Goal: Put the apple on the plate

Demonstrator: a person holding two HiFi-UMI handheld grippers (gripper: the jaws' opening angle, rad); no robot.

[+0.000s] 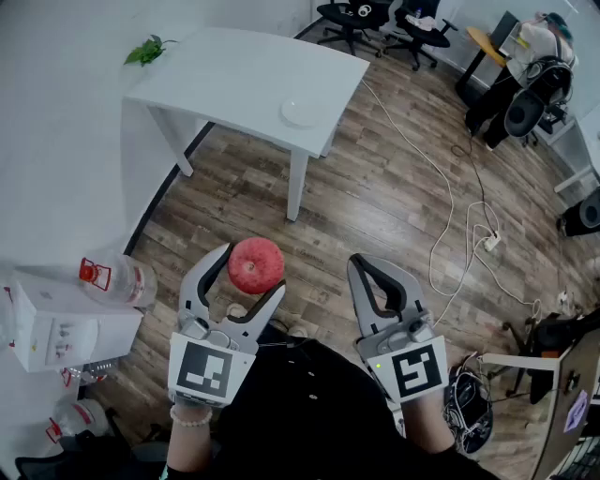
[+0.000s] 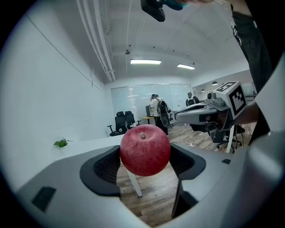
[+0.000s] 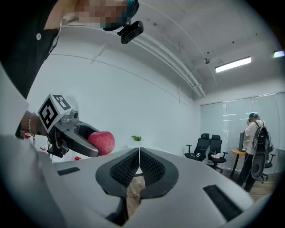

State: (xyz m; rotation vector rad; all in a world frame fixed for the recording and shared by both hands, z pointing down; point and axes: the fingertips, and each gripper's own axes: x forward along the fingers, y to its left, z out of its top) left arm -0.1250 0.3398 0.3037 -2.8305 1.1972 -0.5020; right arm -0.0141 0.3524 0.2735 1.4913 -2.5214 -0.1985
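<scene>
A red apple (image 1: 255,265) hangs in the air above the wooden floor, clamped between the pads of my left gripper (image 1: 251,270), which is shut on it. In the left gripper view the apple (image 2: 145,149) fills the gap between the two black pads, stem up. My right gripper (image 1: 362,268) is beside it on the right, shut and empty; in the right gripper view its jaws (image 3: 139,153) meet with nothing between them. From that view the apple (image 3: 101,142) shows at the left. A small white plate (image 1: 300,112) lies on the white table ahead, near the right edge.
The white table (image 1: 234,75) stands ahead by the wall, with a green plant (image 1: 145,49) at its far left corner. A white box (image 1: 56,328) and a plastic bottle (image 1: 117,279) sit at my left. Cables (image 1: 450,216) trail over the floor at the right; office chairs (image 1: 375,19) and a person (image 1: 525,56) are farther back.
</scene>
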